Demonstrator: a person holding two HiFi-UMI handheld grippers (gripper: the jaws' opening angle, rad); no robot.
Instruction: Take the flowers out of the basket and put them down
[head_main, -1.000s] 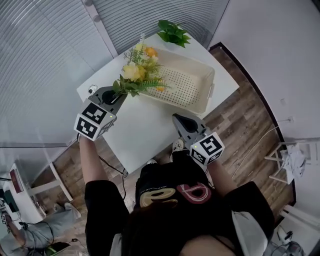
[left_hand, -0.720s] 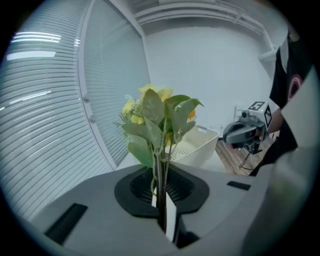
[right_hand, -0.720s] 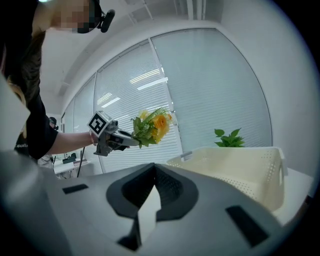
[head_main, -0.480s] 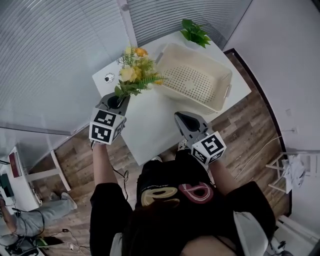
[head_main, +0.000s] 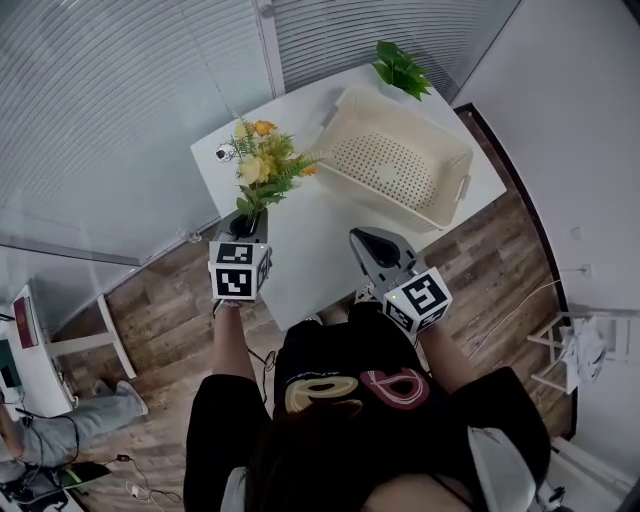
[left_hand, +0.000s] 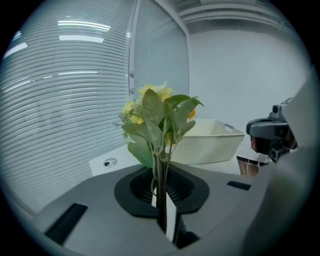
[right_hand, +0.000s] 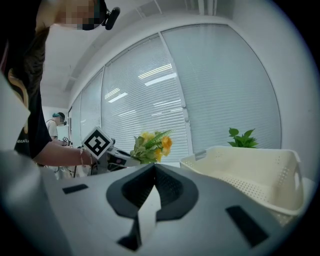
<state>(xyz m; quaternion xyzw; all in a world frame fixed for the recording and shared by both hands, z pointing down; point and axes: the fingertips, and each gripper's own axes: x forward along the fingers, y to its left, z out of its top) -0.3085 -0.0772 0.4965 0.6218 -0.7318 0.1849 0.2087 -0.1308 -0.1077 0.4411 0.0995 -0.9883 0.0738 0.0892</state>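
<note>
**Flowers lifted clear of the basket**

The left claw (head_main: 248, 220), closed tight on the stems, has carried the yellow flowers (head_main: 262, 165) out of the cream basket (head_main: 400, 205) to its left, above the white table (head_main: 310, 245). The basket now looks empty. The right claw (head_main: 365, 240) is closed on nothing. Setting them down seems all that remains.

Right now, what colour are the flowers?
The flowers are yellow and orange with green leaves; head view shows it best.

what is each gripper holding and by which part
Left gripper grips the flowers by the lower stems; right gripper is shut and holds nothing.
</note>
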